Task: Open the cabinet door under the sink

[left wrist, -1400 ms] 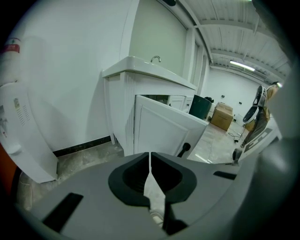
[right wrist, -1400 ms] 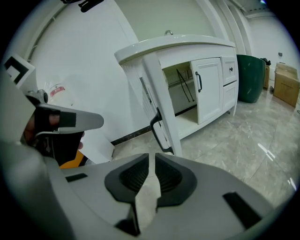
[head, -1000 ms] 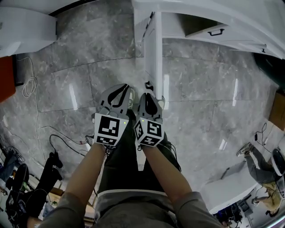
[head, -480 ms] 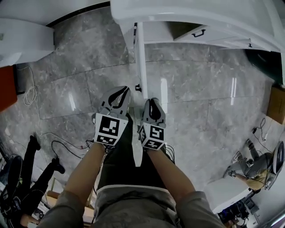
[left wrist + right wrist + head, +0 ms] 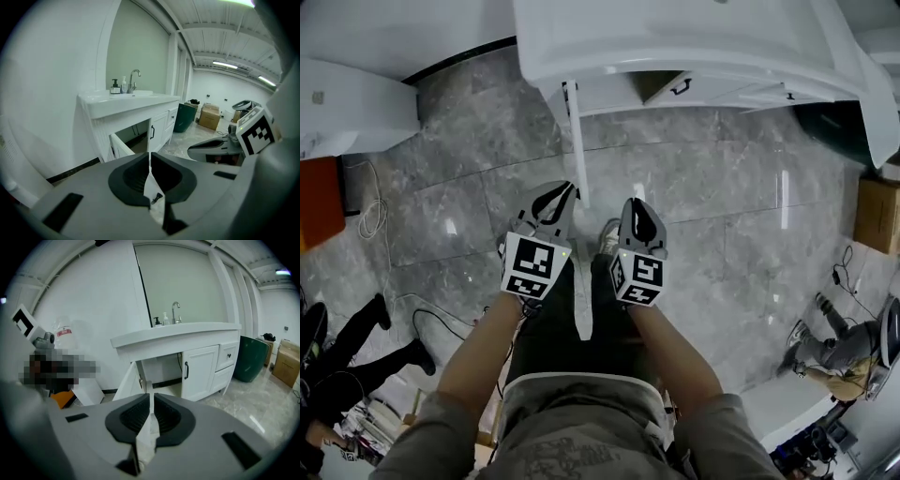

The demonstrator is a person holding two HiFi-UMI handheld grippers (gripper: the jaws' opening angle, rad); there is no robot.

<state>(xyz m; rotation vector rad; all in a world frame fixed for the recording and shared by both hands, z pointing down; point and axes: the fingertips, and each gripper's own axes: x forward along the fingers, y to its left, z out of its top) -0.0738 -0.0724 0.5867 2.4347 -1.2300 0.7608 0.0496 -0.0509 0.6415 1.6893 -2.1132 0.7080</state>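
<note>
- Since a second ago both tools have drawn back from the white panelled cabinet door [image 5: 576, 141] under the sink. The right tool [image 5: 637, 208], then at the door's free edge, is now clear of it and stands farther from the left tool [image 5: 555, 195].
- Each tool's jaws are pressed together to a thin slit with nothing between them, as the left gripper view [image 5: 149, 157] and right gripper view [image 5: 151, 399] show.
- Swung out wide, the door is seen edge-on from the head. Its end lines up just beside the left tool's tip there, yet the gripper views show it [image 5: 126, 380] well ahead and untouched.
- Behind it, the open compartment [image 5: 161, 367] has bare white walls and a thin dark hose at the back right; I can make out nothing more inside.
- Next to it, the white door with a black handle [image 5: 199, 369] is shut.
- Grey marble floor [image 5: 722, 216] runs free to the right of the door, as far as a dark green bin [image 5: 839, 127] and a brown cardboard box [image 5: 877, 214], whose contents are not visible.
- Loose pale cables [image 5: 366, 202] edge the floor on the left.
- On the white counter [image 5: 178, 336] stand a chrome tap [image 5: 175, 310] and two small bottles [image 5: 159, 321].
</note>
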